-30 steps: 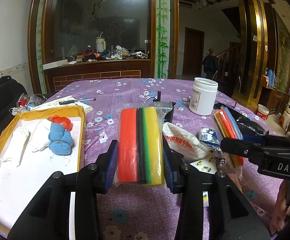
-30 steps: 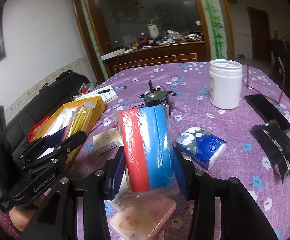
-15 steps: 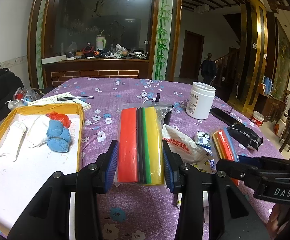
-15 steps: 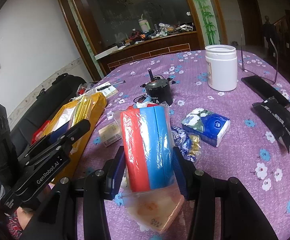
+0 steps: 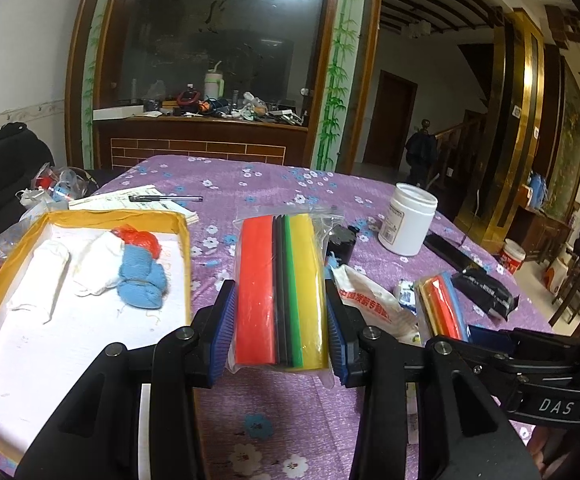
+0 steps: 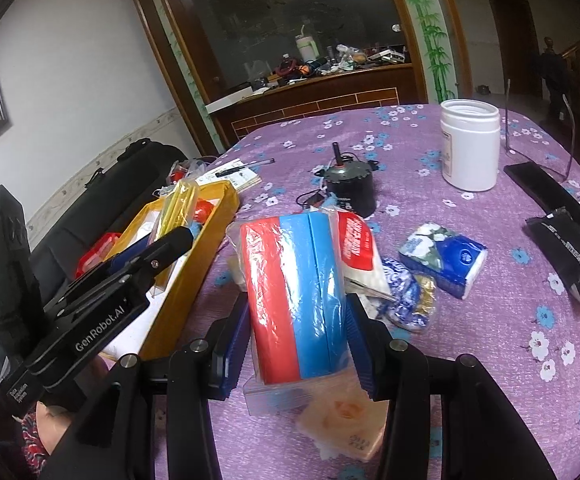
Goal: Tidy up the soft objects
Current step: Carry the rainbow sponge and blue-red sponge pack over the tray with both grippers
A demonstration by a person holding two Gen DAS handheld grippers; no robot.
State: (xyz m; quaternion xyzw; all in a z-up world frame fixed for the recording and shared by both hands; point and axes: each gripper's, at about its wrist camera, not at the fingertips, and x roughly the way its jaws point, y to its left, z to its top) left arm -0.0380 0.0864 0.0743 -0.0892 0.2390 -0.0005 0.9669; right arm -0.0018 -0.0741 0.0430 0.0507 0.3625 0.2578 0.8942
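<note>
My left gripper (image 5: pixel 280 320) is shut on a clear bag of red, black, green and yellow foam sheets (image 5: pixel 280 288), held above the purple cloth, right of the yellow-rimmed tray (image 5: pixel 186 236). The tray holds white cloths (image 5: pixel 42 276), a blue cloth bundle (image 5: pixel 142 280) and a red piece (image 5: pixel 140 238). My right gripper (image 6: pixel 295 328) is shut on a bag of red and blue foam sheets (image 6: pixel 293 292), held over the table; this bag also shows in the left wrist view (image 5: pixel 439 300). The left gripper and tray (image 6: pixel 194 272) show at left in the right wrist view.
On the table lie a white jar (image 6: pixel 469 144), a black motor (image 6: pixel 347 188), a blue tissue pack (image 6: pixel 445 258), a red-and-white packet (image 6: pixel 355 244), a pink packet (image 6: pixel 341 420), black packages (image 6: pixel 569 256), and a pen on papers (image 5: pixel 166 199).
Both grippers kept their bags. The left view shifted slightly right of the tray; the right gripper drew back and left, bringing the tissue pack and packets into fuller view.
</note>
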